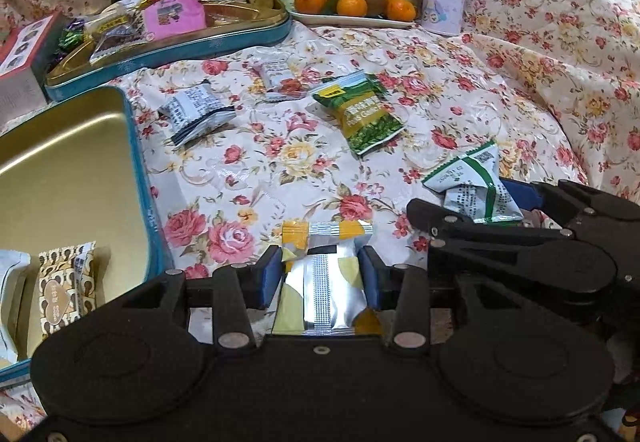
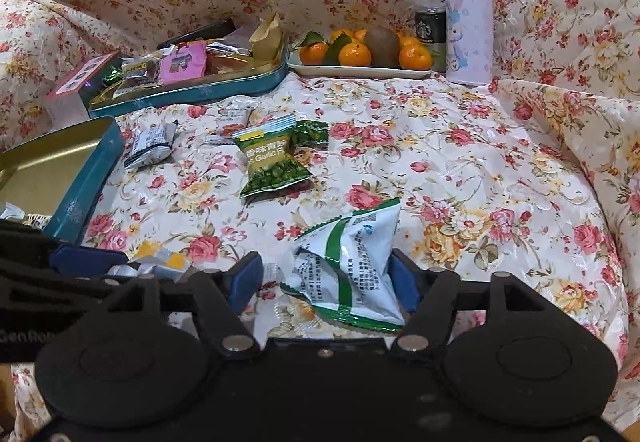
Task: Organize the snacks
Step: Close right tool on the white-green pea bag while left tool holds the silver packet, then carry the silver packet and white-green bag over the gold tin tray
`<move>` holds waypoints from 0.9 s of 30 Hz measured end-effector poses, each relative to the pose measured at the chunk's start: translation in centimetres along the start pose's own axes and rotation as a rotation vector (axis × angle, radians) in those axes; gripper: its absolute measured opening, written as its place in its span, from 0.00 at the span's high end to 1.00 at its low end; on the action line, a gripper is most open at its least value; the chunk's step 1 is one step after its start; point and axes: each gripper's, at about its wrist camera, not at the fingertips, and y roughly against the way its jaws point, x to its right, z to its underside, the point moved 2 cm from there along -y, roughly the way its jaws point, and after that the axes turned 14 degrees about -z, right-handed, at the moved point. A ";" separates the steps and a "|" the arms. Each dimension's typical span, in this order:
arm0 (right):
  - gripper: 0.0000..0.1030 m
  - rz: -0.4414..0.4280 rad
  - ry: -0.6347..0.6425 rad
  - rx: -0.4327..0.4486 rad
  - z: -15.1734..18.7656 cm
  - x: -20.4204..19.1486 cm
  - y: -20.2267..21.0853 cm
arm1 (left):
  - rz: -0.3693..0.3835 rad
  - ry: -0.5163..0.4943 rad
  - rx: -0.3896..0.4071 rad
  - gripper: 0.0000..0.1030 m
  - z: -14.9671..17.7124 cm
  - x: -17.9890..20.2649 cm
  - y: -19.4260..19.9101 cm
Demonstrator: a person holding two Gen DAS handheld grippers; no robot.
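A: Foil yellow-and-silver packet (image 1: 324, 282) lies on the floral cloth (image 1: 460, 114) between the left gripper (image 1: 320, 274) pads; both seem to touch its sides.

B: White-and-green packet (image 2: 352, 266) sits inside the right gripper (image 2: 324, 282), jaws apart, left pad clear. Close squarely mid-packet, then carry to the gold tin (image 1: 60, 162).

The green snack packet (image 2: 272, 158) reads "Garlic" under Chinese characters. The dark can (image 2: 430, 30) beside the fruit carries the round Starbucks logo. The left tool's (image 2: 80, 262) black body shows "GenRo", cut off. Other packets' print is too small to read.
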 end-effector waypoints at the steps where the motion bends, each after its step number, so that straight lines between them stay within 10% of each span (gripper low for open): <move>1: 0.26 -0.003 0.004 -0.001 0.0 -0.1 -0.1 | 0.000 0.002 -0.004 0.52 0.0 -0.1 -0.1; 27: 0.20 -0.023 0.010 -0.014 0.3 -0.4 0.3 | -0.017 0.019 0.031 0.48 -1.1 -1.0 1.6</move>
